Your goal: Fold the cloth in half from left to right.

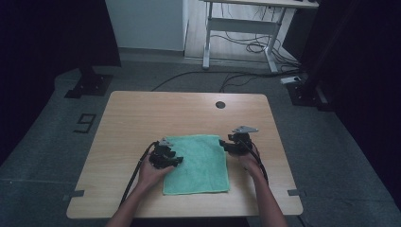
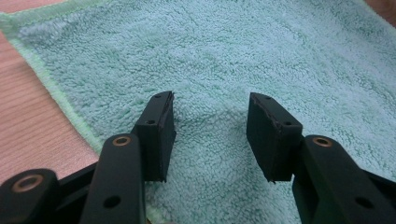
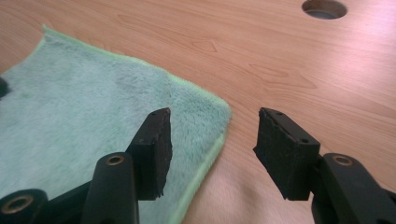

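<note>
A green terry towel [image 1: 198, 163] lies flat on the wooden table [image 1: 142, 113], near its front middle. My left gripper [image 1: 177, 161] rests over the towel's left edge, open, its jaws spread above the cloth [image 2: 280, 60] with nothing pinched between them [image 2: 211, 135]. My right gripper [image 1: 223, 143] hovers at the towel's far right corner [image 3: 205, 112], open; one jaw stands over the cloth and the other over bare wood [image 3: 212, 144]. A person's hands hold both grippers from the table's near side.
A round cable hole [image 1: 220, 104] [image 3: 324, 8] sits in the tabletop at the back right. Beyond the table are a white desk frame [image 1: 236, 28] and loose cables on the grey floor. Bare wood surrounds the towel on all sides.
</note>
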The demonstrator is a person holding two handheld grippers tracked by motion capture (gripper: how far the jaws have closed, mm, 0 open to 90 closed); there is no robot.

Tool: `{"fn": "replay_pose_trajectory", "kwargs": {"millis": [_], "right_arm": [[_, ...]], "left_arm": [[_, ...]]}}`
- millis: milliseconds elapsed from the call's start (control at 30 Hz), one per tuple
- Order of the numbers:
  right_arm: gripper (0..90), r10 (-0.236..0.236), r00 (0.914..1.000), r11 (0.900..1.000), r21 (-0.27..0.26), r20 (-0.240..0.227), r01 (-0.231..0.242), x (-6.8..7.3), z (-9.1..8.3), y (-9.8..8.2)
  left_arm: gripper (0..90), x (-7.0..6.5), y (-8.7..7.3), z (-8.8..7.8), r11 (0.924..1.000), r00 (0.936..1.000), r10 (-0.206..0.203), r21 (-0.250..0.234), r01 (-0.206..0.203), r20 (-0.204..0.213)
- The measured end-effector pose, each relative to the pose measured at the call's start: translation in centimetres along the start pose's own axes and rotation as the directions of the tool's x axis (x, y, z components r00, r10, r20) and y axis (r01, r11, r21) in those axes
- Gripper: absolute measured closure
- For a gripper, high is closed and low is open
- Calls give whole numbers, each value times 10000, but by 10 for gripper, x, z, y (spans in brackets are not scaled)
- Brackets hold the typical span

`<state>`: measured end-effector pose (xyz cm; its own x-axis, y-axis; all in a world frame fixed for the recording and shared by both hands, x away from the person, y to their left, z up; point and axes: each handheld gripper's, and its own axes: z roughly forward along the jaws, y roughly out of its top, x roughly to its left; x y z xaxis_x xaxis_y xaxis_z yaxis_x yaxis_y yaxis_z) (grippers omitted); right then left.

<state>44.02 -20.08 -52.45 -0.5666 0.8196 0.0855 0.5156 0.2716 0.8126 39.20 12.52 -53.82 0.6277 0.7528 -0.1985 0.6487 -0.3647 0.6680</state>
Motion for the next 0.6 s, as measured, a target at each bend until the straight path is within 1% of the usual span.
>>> {"fn": "replay_pose_trajectory", "kwargs": {"millis": [33,67,133,200,300,367,467,500,533,600], "right_arm": [[451,66,10000,9999,154,-19,-66,0,5,0],[450,25,10000,9996,281,72,-27,0,12,0],[445,-81,9998,9993,353,191,74,1,19,0],[445,-25,9999,9990,436,141,19,2,24,0],[465,-263,9991,9973,690,330,240,6,32,-2],[518,-374,9975,9972,672,600,333,8,34,-3],[620,-394,9957,9966,759,841,330,9,36,-5],[651,-369,9955,9963,806,878,298,9,37,-5],[693,-241,9969,9969,769,745,184,8,37,-6],[773,-200,9975,9970,765,685,147,8,37,-6]], "left_arm": [[519,0,-1,0,10000,10000,4,-68,-4,-40],[522,-1,-1,0,9999,10000,13,-105,-14,-62],[526,-1,-3,0,9998,9999,-12,-184,10,-103],[528,-1,-3,0,9998,9999,1,-206,-3,-119],[528,-1,-4,0,9998,10000,-5,-217,3,-99],[527,-1,-4,-1,9997,10000,-22,-252,19,-94],[532,-1,-6,-1,9992,9999,-88,-384,84,-102],[533,-1,-6,-1,9991,9999,-103,-404,98,-109],[533,-1,-6,-1,9991,9999,-109,-409,104,-106],[533,-1,-7,-1,9991,9999,-111,-403,107,-105]]}}
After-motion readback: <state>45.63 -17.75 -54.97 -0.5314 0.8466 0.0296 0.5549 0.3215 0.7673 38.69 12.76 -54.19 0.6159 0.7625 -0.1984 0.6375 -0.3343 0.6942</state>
